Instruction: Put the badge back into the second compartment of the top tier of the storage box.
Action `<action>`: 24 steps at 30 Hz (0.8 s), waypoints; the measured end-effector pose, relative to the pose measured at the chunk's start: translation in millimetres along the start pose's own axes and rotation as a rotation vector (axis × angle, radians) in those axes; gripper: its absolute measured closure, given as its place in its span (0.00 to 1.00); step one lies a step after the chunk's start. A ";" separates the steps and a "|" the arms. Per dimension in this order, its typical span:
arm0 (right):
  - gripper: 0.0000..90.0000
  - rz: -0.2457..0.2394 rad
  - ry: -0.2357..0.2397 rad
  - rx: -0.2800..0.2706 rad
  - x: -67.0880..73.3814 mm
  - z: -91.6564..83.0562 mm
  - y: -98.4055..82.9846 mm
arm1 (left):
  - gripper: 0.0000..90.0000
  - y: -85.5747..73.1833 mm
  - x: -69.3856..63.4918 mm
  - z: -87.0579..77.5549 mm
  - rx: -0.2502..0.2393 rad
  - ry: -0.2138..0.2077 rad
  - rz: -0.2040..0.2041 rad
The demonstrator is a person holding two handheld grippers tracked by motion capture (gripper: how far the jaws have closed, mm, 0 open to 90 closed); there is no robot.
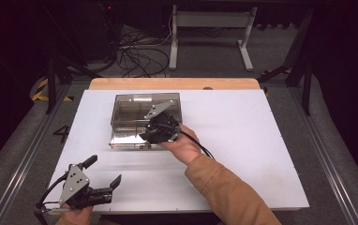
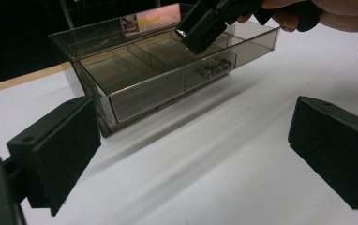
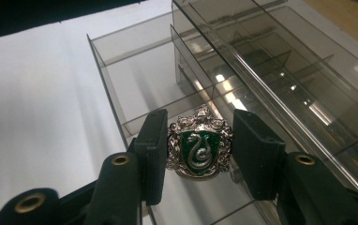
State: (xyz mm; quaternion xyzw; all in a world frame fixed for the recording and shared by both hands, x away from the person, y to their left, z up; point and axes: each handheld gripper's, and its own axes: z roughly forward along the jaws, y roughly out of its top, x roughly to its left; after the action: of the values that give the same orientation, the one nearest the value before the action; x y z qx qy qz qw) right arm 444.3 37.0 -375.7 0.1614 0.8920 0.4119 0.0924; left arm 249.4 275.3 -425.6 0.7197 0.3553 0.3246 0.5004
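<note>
Two matte black fingers [image 3: 151, 154] of the right gripper [image 3: 199, 152] pinch an enamelled silver crest badge [image 3: 198, 143] over a smoky partitioned box [image 1: 125, 115]; left gripper [image 2: 191, 150] gapes empty.

Bare tabletop [image 1: 242, 154] is lying open right of and in front of the smoky divided box [image 1: 125, 117]. Inside, thin partition walls are crowding the right claw [image 3: 198, 154] on both sides.

floor marking [image 1: 63, 133] | "4" | left of table; badge [image 3: 198, 149] | snake emblem, no text
</note>
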 end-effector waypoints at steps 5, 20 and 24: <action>0.63 0.006 0.002 0.022 -1.1 1.6 -0.9 | 0.04 0.0 -0.3 0.1 0.000 0.001 -0.001; 0.63 0.003 -0.004 0.085 -0.6 8.1 -2.5 | 0.04 0.0 -0.1 0.1 0.000 0.002 0.001; 0.63 0.002 -0.004 0.090 -0.7 8.3 -2.6 | 0.04 0.0 -0.3 0.3 0.000 0.001 0.000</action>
State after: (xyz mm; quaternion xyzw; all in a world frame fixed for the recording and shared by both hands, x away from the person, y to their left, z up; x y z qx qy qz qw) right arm 446.9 41.0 -383.0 0.1670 0.9093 0.3711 0.0866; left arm 249.5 275.0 -425.7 0.7196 0.3555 0.3249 0.5002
